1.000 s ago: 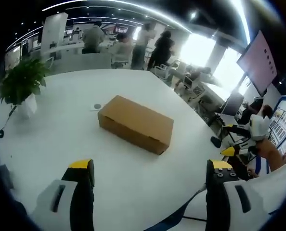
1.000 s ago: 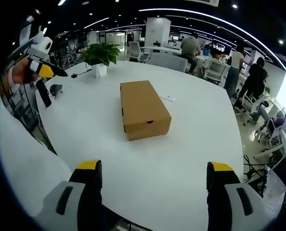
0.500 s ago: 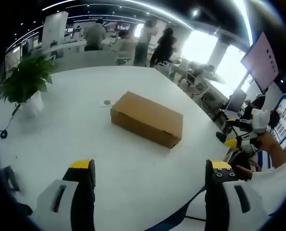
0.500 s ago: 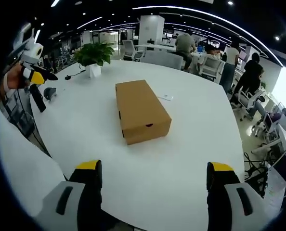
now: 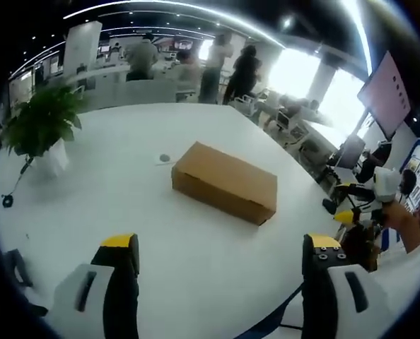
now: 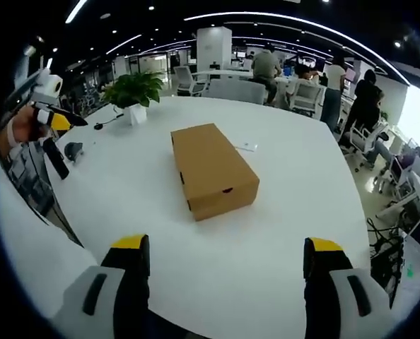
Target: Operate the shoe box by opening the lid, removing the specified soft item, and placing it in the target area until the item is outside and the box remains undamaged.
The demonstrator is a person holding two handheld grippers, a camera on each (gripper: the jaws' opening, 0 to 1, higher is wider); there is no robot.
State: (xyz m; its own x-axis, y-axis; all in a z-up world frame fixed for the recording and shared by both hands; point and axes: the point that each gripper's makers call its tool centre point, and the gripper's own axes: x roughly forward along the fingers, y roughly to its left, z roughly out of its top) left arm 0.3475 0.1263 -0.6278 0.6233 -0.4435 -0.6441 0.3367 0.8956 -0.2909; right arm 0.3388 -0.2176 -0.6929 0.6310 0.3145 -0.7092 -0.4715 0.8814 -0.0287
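Jaws of the left gripper (image 5: 220, 258) stand wide apart at the near edge of the left gripper view, yellow-tipped, with nothing between them and bare white table (image 5: 125, 212) beneath. Jaws of the right gripper (image 6: 224, 258) are likewise spread wide in the right gripper view, holding nothing, above the same white surface.

Farther out, the brown cardboard shoe box (image 5: 225, 181) lies flat near the middle of the round table, its lid shut, well apart from both grippers. In the right gripper view the shoe box (image 6: 212, 168) presents one short end toward the camera, with a small dark notch in that end. Just beyond the box a small round grey object (image 5: 165, 157) sits on the table.

At the right edge of the left gripper view the other gripper comes in, held in a person's hand (image 5: 401, 222). At the left edge of the right gripper view the opposite one appears the same way.

Toward the far side stands a potted plant (image 5: 42, 127) in a white pot. Behind the table, several people (image 5: 228, 67) stand or sit among office desks and chairs, and a large wall screen (image 5: 388, 88) hangs at the right.
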